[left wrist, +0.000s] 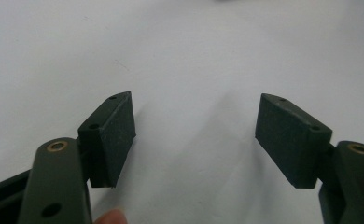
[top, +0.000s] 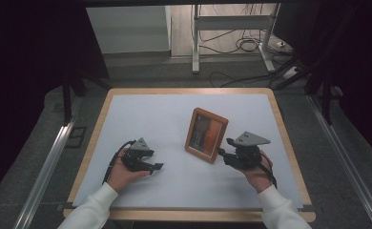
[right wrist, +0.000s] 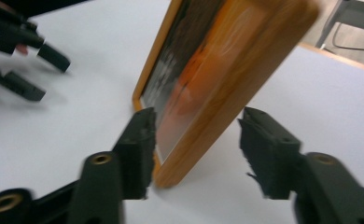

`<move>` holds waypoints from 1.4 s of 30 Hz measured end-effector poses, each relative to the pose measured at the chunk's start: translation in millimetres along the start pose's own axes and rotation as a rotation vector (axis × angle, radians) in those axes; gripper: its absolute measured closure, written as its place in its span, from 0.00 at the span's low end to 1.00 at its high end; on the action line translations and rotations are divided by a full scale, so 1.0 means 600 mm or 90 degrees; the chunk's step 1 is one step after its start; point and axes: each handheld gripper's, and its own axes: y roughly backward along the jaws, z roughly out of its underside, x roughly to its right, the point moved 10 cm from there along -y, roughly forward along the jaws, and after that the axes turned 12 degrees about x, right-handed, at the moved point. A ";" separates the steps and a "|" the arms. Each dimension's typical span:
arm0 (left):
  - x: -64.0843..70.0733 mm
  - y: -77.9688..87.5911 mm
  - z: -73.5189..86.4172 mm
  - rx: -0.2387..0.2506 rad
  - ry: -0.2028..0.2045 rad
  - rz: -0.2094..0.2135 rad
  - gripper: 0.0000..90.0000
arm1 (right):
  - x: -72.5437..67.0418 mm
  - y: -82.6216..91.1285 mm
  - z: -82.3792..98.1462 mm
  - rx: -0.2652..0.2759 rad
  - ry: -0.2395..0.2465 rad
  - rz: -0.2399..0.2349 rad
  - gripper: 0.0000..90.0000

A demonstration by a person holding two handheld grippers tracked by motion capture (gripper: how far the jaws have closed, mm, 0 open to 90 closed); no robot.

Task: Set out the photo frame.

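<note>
Now picture frame (right wrist: 203,84) corner between right hand-held gripper (right wrist: 196,149) jaws, ungripped.

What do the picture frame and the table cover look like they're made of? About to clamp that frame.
Picture frame: looks like wood, warm orange-brown with a smooth satin finish and rounded corners; grain too blurred to confirm. Its front pane seems to be glass or clear plastic, judging by the pale sheen over the orange picture. Table cover: a matte white sheet, possibly paper or plastic, with a light wooden table edge around it.
</note>
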 end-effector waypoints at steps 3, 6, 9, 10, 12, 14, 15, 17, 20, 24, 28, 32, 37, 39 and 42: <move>0.000 0.001 -0.001 0.003 0.001 0.000 0.32 | -0.010 -0.006 0.011 -0.015 0.007 -0.024 0.71; -0.001 0.001 -0.001 0.002 0.001 0.000 0.32 | -0.018 -0.011 0.018 -0.028 0.014 -0.040 0.84; 0.000 0.000 0.000 0.000 0.001 0.002 0.31 | -0.031 -0.017 0.020 -0.037 0.025 -0.059 0.94; 0.000 0.000 0.001 -0.001 0.000 0.002 0.31 | -0.031 -0.017 0.020 -0.037 0.025 -0.059 0.94; 0.001 -0.001 0.001 -0.002 -0.003 0.003 0.31 | -0.036 -0.020 0.020 -0.039 0.029 -0.065 0.97; 0.001 -0.001 0.001 -0.001 -0.003 0.003 0.31 | -0.042 -0.023 0.020 -0.043 0.038 -0.071 0.99; 0.001 -0.001 0.001 -0.001 -0.003 0.003 0.31 | -0.045 -0.026 0.020 -0.044 0.042 -0.074 0.99; 0.001 -0.001 0.001 -0.002 -0.002 0.003 0.31 | -0.050 -0.031 0.023 -0.051 0.050 -0.078 1.00; 0.001 -0.002 0.002 -0.005 -0.003 0.004 0.31 | -0.053 -0.035 0.026 -0.056 0.053 -0.079 1.00; 0.001 -0.001 0.002 -0.004 -0.002 0.004 0.31 | -0.056 -0.045 0.037 -0.070 0.061 -0.083 1.00; 0.001 -0.002 0.003 -0.006 0.000 0.005 0.31 | -0.058 -0.055 0.042 -0.074 0.051 -0.087 1.00; 0.002 -0.002 0.004 -0.008 -0.003 0.007 0.31 | -0.062 -0.059 0.044 -0.078 0.055 -0.089 1.00; 0.002 -0.003 0.004 -0.008 -0.002 0.008 0.31 | -0.058 -0.064 0.048 -0.087 0.060 -0.083 1.00; 0.002 -0.003 0.004 -0.008 -0.001 0.008 0.30 | -0.056 -0.067 0.051 -0.090 0.058 -0.080 1.00; 0.002 -0.003 0.004 -0.008 -0.001 0.009 0.30 | -0.055 -0.071 0.055 -0.094 0.059 -0.078 1.00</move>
